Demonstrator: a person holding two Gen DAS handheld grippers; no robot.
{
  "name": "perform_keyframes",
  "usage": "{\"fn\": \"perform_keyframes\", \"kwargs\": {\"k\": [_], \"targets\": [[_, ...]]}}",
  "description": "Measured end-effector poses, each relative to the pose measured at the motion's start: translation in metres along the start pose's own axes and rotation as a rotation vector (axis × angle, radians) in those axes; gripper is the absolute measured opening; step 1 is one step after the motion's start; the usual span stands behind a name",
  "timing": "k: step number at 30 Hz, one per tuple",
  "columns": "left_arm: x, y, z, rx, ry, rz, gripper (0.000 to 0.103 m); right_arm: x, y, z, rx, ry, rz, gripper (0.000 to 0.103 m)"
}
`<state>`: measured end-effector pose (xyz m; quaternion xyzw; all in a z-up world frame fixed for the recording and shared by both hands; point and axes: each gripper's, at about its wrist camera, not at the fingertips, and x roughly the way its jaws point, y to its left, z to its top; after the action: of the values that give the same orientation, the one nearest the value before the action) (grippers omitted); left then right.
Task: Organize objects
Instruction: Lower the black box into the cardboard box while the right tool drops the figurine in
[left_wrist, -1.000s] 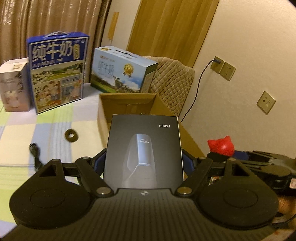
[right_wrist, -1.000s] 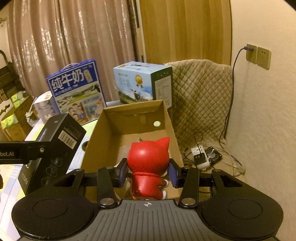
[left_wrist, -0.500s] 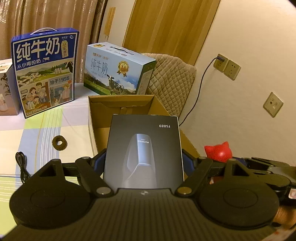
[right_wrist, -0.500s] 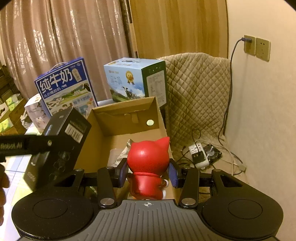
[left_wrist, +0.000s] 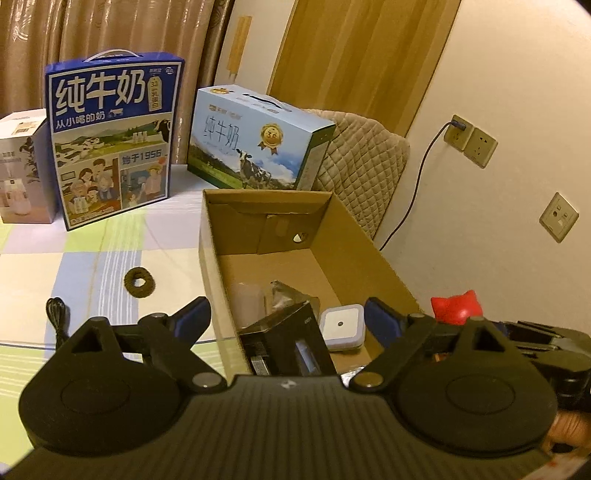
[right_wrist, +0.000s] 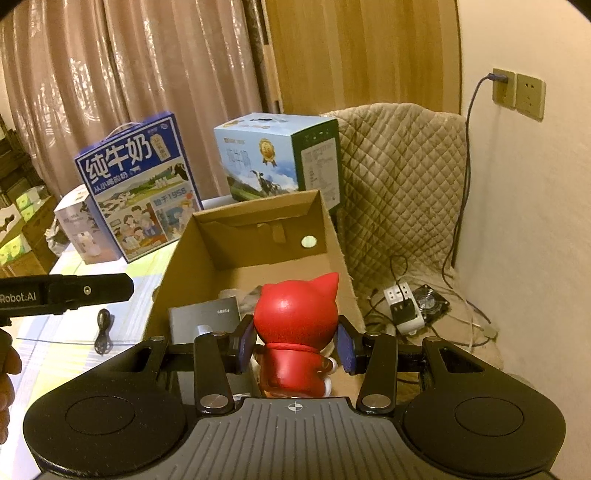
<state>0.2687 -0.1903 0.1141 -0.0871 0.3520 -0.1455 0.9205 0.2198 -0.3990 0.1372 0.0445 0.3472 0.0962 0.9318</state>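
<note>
Key relation: the red cat figure (right_wrist: 295, 317) sits between the right gripper (right_wrist: 295, 343) fingers, directly above the near end of the cardboard box (right_wrist: 334, 236). So the drop path looks straight down, w/ no sideways travel needed. Figure is upright, back of head toward the camera, ears pointing up, long axis approx vertical. Blue pads press on both flanks at about neck level, so the right gripper is closed on it, narrow gap.

Left gripper (left_wrist: 286, 321) is spread wide, nothing between the fingers. It hovers over the box's near-left corner, the left finger outside the box wall (left_wrist: 210, 266), the right one over the inside. Below it a black carton (left_wrist: 291, 343) lies tilted inside the box, leaning toward the left wall, beside a small white square gadget (left_wrist: 341, 326) and a clear cup (left_wrist: 247, 299). Some crumpled plastic behind; can't tell what it is.

From the right view the black carton (right_wrist: 208, 317) lies just left of the figure, lower down. Free floor looks to be on the box's right side and far end, so prob best to set the figure there, not on top of the carton.

Still outside on the tablecloth (left_wrist: 74, 258): a dark ring (left_wrist: 139, 282) and a black cable (left_wrist: 55, 314), both left of the box, nearer the left gripper. That hand seems the likely one for them.
</note>
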Motion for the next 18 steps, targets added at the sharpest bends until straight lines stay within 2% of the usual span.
{"fn": "perform_keyframes", "kwargs": {"k": [10, 14, 15, 17, 18], "targets": [[-0.014, 0.007, 0.000, -0.001, -0.016, 0.006, 0.087, -0.002, 0.010, 0.006, 0.003, 0.001, 0.010, 0.042], [-0.017, 0.008, 0.001, -0.001, -0.020, 0.008, 0.087, 0.002, 0.010, 0.009, 0.020, -0.010, 0.044, 0.043], [-0.017, 0.009, 0.001, 0.001, -0.020, 0.008, 0.087, 0.000, 0.009, 0.009, 0.034, -0.041, 0.054, 0.046], [-0.017, 0.010, 0.000, 0.000, -0.018, 0.008, 0.090, -0.004, 0.006, 0.012, 0.062, -0.086, 0.036, 0.080], [-0.018, 0.011, -0.001, 0.000, -0.017, 0.009, 0.092, -0.006, 0.004, 0.013, 0.080, -0.100, 0.037, 0.081]]}}
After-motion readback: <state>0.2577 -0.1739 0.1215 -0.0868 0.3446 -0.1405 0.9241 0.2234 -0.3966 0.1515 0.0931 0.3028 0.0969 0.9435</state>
